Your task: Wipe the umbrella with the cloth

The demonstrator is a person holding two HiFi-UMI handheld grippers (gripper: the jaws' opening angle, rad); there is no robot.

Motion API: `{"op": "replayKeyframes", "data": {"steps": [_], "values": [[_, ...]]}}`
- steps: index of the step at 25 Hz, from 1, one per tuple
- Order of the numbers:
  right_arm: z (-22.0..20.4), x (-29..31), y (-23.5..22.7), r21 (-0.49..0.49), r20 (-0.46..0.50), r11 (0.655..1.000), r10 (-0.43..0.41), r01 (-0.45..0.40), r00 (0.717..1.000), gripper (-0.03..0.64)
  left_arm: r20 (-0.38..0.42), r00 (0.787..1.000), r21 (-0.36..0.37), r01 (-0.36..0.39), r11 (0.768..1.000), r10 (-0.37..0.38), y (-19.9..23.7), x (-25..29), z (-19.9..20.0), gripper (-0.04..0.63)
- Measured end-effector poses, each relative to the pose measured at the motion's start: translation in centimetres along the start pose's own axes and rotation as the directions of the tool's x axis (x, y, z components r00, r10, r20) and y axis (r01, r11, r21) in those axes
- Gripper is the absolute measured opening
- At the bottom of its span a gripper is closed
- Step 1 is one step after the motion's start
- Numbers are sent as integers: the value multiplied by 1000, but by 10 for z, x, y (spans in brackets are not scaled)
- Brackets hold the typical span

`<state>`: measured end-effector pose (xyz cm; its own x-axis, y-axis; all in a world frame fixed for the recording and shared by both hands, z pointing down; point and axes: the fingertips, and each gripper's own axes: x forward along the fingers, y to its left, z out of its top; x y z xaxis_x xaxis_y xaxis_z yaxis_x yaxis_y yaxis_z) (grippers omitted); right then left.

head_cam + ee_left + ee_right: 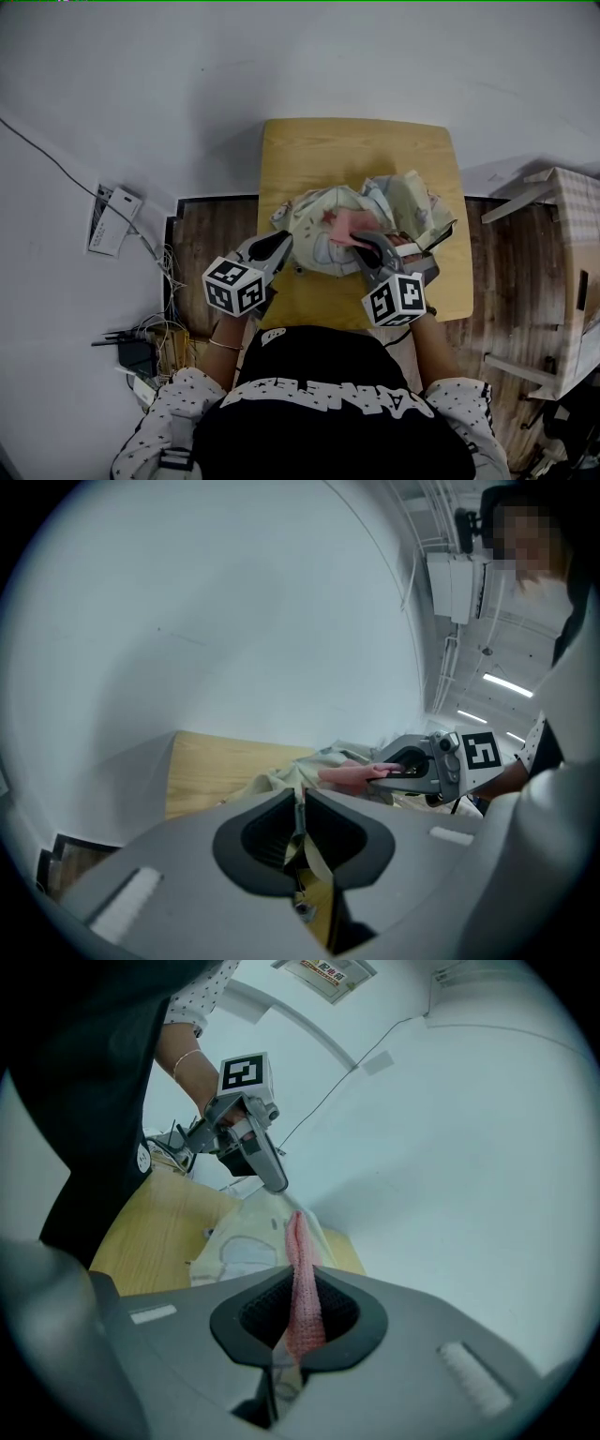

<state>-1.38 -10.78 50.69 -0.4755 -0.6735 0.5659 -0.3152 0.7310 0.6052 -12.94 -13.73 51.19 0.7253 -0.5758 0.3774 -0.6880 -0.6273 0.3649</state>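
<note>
The left tongs [302,806] have their jaws nearly together, the pads pinching a thin fold of the umbrella [319,217]. Its pale printed fabric lies crumpled on the wooden table [356,141] just ahead of both tools. The right tongs [298,1290] are clamped on the pink cloth [302,1269], which runs as a narrow strip up between the pads and out past the tips onto the umbrella fabric. The two sets of tips sit near each other at the near edge of the heap, the right tongs just to the right of the left. In the head view the right tips are sunk among the folds, so the cloth's far end is hidden. A thin dark part beyond the right tongs, at the heap's right side, is too small to identify.
</note>
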Motion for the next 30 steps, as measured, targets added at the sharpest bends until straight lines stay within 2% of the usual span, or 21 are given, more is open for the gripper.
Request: {"op": "replayKeyframes", "data": {"steps": [12, 21, 26, 30], "values": [[-28, -33, 25, 87, -51, 996, 18, -14, 999, 34, 24, 1000, 24, 11, 1000, -12, -10, 3, 3, 28], [-32, -34, 51, 136, -79, 988, 82, -71, 993, 34, 40, 999, 38, 12, 999, -14, -6, -4, 3, 52], [-44, -58, 53, 154, -39, 986, 75, -69, 996, 34, 62, 998, 75, -29, 997, 24, -27, 0, 12, 80], [-33, -74, 38, 200, 54, 980, -12, 1, 998, 34, 77, 997, 113, -32, 993, 24, -38, 1, 20, 98]]}}
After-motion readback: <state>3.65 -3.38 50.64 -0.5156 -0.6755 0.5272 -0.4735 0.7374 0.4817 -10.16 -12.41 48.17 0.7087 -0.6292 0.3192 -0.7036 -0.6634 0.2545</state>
